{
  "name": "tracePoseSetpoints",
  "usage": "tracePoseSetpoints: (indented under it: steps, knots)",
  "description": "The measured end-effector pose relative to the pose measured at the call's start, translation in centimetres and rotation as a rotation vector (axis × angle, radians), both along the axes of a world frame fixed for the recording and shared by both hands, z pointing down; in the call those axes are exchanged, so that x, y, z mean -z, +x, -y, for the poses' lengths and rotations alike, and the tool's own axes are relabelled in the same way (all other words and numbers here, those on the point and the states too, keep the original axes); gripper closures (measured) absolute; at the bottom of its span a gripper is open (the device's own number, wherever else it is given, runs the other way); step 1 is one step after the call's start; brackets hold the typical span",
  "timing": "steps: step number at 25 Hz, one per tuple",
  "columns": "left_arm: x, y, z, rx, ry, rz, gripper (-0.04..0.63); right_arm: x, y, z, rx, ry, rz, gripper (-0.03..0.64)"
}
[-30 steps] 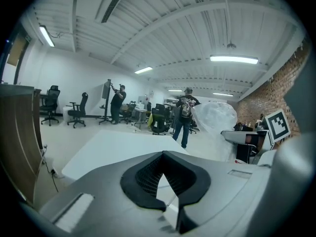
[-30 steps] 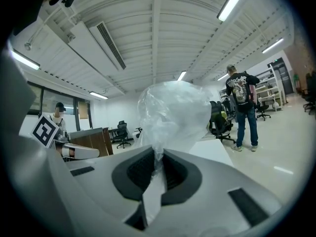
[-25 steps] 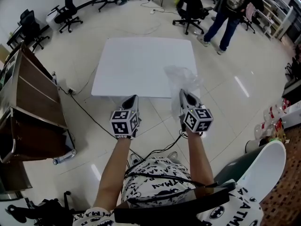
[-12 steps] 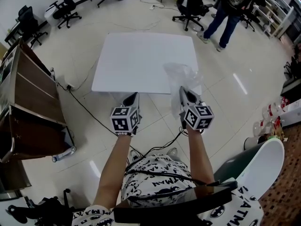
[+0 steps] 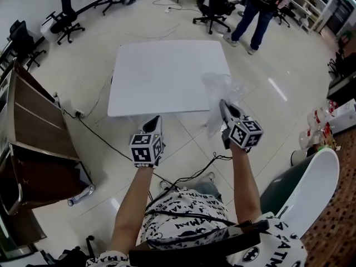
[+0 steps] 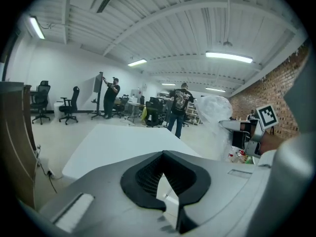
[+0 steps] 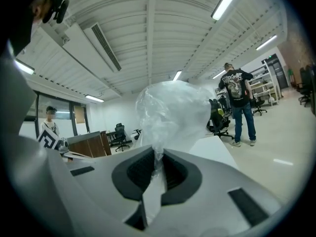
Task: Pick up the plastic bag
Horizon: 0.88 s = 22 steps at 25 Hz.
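Observation:
The clear, crumpled plastic bag [image 5: 219,89] hangs in the air over the right edge of the white table [image 5: 161,71]. My right gripper [image 5: 224,105] is shut on its lower end. In the right gripper view the bag [image 7: 173,110] billows up from between the pads [image 7: 174,168], where a strip of film is pinched. My left gripper [image 5: 154,120] hovers just off the table's near edge, jaws together and nothing between them. The left gripper view shows the bag [image 6: 216,113] off to the right, above the table [image 6: 113,142].
A brown wooden cabinet [image 5: 28,132] stands at the left. A black cable [image 5: 103,135] runs across the tiled floor under the table. Office chairs [image 5: 208,4] and a standing person [image 5: 257,10] are beyond the table. A white chair [image 5: 308,199] and bottles [image 5: 320,124] are at the right.
My right gripper has carried the bag a little to the right and away from my body, out over the table's right edge. The left gripper has hardly moved.

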<state>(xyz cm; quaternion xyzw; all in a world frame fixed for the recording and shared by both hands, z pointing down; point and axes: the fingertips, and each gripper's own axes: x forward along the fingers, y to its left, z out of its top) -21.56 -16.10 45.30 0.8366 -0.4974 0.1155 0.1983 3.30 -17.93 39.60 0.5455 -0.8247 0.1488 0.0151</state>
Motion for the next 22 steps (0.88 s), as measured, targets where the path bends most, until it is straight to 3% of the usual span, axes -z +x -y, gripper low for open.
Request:
tracePoseSetpoints:
  steps: [4, 11, 16, 22]
  knots:
    - [-1.3, 0.8, 0.4, -0.061, -0.021, 0.03, 0.594, 0.4, 4.3, 1.2, -0.052, -0.021, 0.001, 0.606]
    - [-2.5, 3.8, 3.6, -0.066, -0.034, 0.032, 0.594, 2.8, 13.3, 5.4, -0.077, -0.026, -0.208, 0.606]
    - [-3.0, 4.3, 7.2, -0.01, -0.053, 0.037, 0.594, 3.0, 12.9, 12.3, 0.147, -0.031, -0.33, 0.606]
    - [-4.5, 3.6, 10.0, 0.072, -0.076, 0.053, 0.594, -4.9, 5.3, 19.3, 0.469, -0.068, -0.507, 0.606]
